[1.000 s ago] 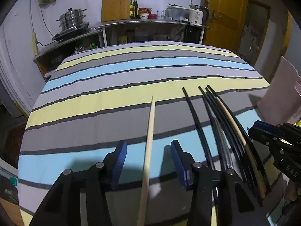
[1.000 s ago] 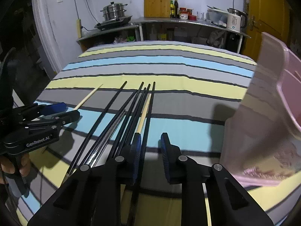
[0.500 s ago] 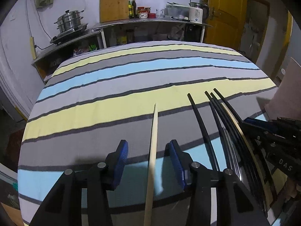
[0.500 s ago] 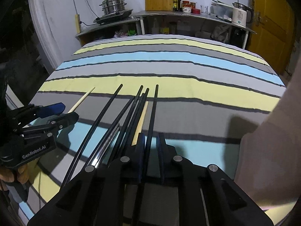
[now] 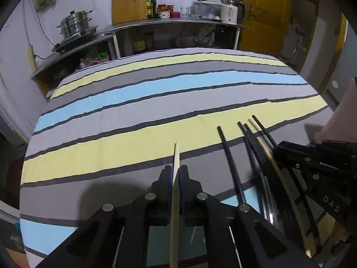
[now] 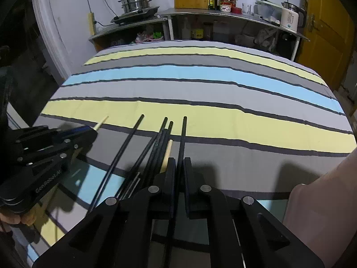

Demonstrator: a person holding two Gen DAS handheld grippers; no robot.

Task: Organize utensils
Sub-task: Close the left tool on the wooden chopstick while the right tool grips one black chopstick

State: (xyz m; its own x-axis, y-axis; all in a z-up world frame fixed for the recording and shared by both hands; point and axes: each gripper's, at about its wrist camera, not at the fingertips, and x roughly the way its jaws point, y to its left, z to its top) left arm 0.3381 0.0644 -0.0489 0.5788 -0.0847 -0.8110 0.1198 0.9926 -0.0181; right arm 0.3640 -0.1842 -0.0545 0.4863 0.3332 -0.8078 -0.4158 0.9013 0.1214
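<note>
Left wrist view showed the left gripper (image 5: 176, 174) clamped on a pale wooden chopstick (image 5: 175, 201), the blue pads pressed against its sides. Its long axis ran straight ahead along the fingers, tip pointing away over the striped cloth (image 5: 133, 102). To that gripper's right lay the loose black chopsticks (image 5: 229, 163), roughly parallel, with a second pale one among them.

In the right wrist view the right gripper (image 6: 177, 174) had its jaws closing, all but shut, on a single black chopstick (image 6: 183, 138) that ran between the pads and pointed forward past them. The bundle lay just to its left, and a pink container (image 6: 323, 201) sat at its right.

Both sticks were held near one end, so the long free length could swing or pivot in the pads as the hand moved. The black one looked smooth and thin and might slip. Lifting the right gripper could also drag neighbouring sticks, since the pale one lay close against the left finger.
</note>
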